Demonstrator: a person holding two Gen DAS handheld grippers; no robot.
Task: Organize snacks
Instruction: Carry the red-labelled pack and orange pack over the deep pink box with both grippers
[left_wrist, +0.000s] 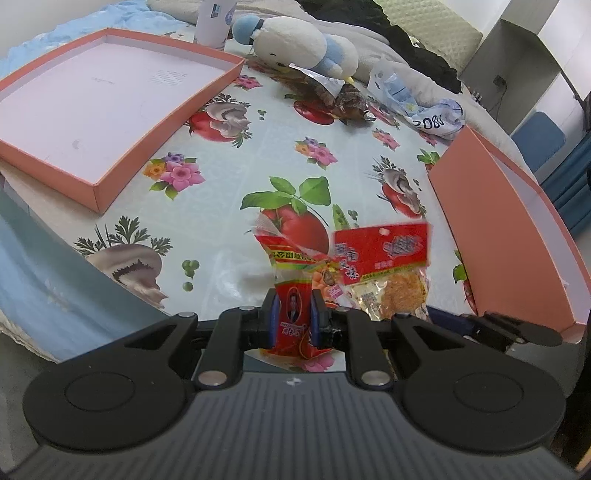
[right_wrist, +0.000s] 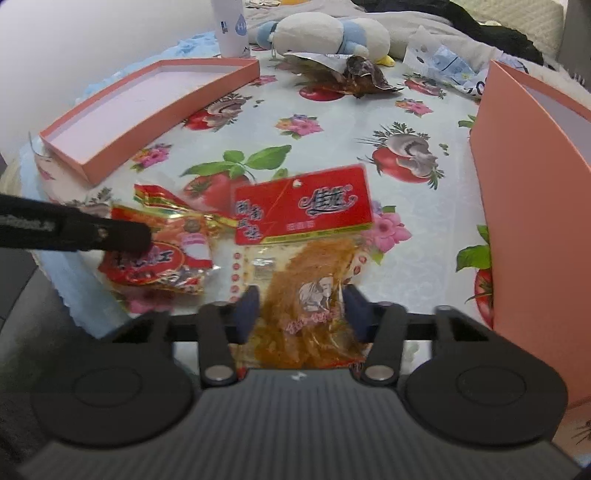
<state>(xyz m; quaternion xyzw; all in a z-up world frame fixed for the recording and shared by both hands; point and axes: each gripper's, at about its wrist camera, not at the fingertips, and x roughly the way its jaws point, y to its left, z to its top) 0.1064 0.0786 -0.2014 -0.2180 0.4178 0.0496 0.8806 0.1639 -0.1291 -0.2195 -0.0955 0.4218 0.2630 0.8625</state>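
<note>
My left gripper (left_wrist: 293, 317) is shut on a red snack sachet (left_wrist: 291, 291) with a portrait on it, low over the flowered tablecloth (left_wrist: 221, 184). From the right wrist view its black finger (right_wrist: 125, 236) lies across that sachet (right_wrist: 159, 258). The pads of my right gripper (right_wrist: 301, 314) press the sides of a clear packet of orange shreds with a red header (right_wrist: 303, 210), so it is shut on it. That packet (left_wrist: 384, 254) sits just right of the sachet. A shallow pink box (left_wrist: 55, 173) lies at the left, and another pink box (left_wrist: 491, 236) stands at the right.
At the back are a white-and-blue plush toy (left_wrist: 295, 40), a white bottle (left_wrist: 212, 22), a crumpled brown wrapper (left_wrist: 343, 99) and crumpled white-blue bags (left_wrist: 424, 107). The table edge runs along the near left. Open cloth lies between the two boxes.
</note>
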